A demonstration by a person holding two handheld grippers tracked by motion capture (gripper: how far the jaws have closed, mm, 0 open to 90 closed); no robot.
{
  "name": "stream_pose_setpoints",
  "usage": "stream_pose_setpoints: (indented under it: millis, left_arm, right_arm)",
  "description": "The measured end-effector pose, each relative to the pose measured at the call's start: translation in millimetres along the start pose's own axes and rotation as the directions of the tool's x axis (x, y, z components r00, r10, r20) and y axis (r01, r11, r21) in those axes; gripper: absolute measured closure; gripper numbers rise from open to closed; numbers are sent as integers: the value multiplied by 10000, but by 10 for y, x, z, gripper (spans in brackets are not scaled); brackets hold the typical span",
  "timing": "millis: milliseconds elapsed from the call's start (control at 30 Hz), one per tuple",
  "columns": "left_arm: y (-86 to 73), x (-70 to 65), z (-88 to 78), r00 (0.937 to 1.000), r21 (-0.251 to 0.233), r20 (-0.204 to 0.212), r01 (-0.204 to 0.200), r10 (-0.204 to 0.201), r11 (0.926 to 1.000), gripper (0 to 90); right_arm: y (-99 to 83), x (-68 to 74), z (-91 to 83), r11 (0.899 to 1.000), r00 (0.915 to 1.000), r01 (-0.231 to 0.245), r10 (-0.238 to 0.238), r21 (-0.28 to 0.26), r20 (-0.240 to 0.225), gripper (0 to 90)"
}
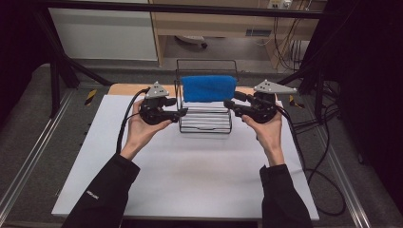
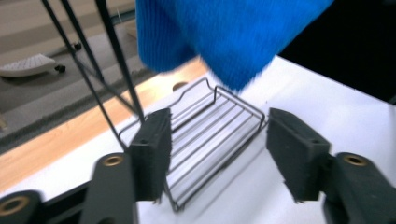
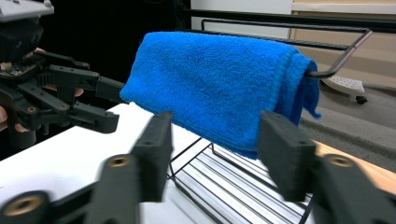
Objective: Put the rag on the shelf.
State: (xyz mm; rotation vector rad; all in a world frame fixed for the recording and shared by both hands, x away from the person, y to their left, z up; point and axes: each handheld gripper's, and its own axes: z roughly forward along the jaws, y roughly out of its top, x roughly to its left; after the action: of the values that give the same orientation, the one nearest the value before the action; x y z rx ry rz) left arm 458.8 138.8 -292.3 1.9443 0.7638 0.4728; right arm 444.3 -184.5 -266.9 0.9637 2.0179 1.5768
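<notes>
I have both tools at the wire rack [image 1: 205,118], one on each side of it, with the blue towel [image 1: 209,88] draped over the rack's upper bar between them. The rack stands on the white bench [image 1: 190,175] toward its far edge. My left tool [image 1: 175,108] has its jaws wide apart and holds nothing; in the left gripper view the rack's low shelf [image 2: 205,135] lies between them and the towel [image 2: 224,37] hangs just above. My right tool [image 1: 233,106] is also spread wide and empty, and its own view shows the towel's lower edge [image 3: 219,93] just beyond the jaw tips.

My worry is the rack itself. It looks light and stands free, so if I close on the towel and pull sideways rather than upward, I expect the cloth to drag on the bar [image 3: 327,44] and tip the rack or slide it toward the far edge of the bench. The left jaws sit very near the wire shelf; closing there could pinch wire instead of cloth. If only one tool catches the towel, it may bunch to one end and slip off onto the bench. The two tools also face each other closely, so an inward move from both risks a knock.
</notes>
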Motion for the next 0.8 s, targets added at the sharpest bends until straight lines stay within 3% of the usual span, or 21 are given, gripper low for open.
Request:
stream_pose_setpoints:
  millis: [367, 600, 800]
  left_arm:
    - [-398, 52, -190, 9994, 247, -38, 335, -334, 9991, 201]
    - [-723, 67, -291, 9979, 494, -321, 576, -560, 9971, 84]
    - [-1015, 89, -378, 9952, 839, -585, 837, -789, 9930, 61]
  right_arm:
    - [-171, 4, -170, 9986, 10000, 12, -14, 530, 43, 153]
    - [-406, -39, -220, 9942, 9998, -189, 179, 1056, 107, 77]
    - [-722, -52, -209, 9869, 9988, -477, 462, 1541, 132, 39]
